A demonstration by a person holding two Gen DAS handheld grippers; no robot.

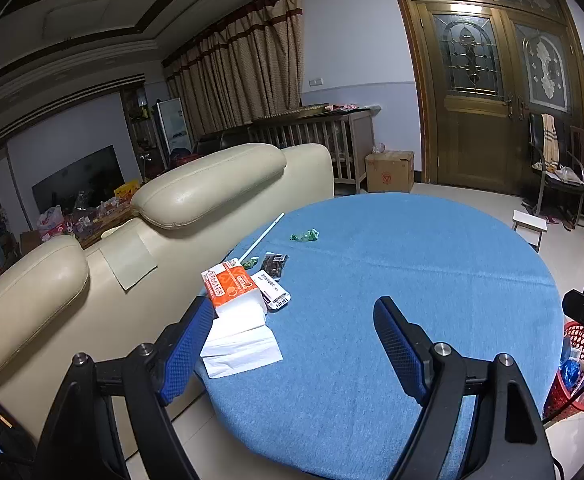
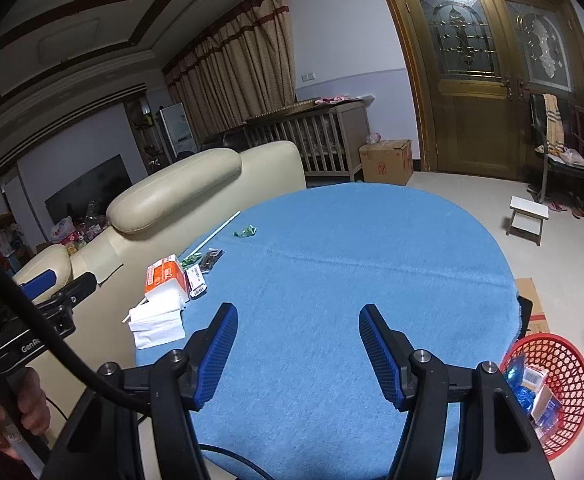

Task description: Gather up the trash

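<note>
Both tools gape empty – green wrapper (image 1: 304, 235) lies well beyond left tool (image 1: 292, 344).

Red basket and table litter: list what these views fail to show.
- Red basket: right wrist view, contents partly behind the hand-held gripper arm; left wrist view, cut by the edge.
- Dark packet: print too small.
- White rod: near end hidden under the tissue pack.
</note>
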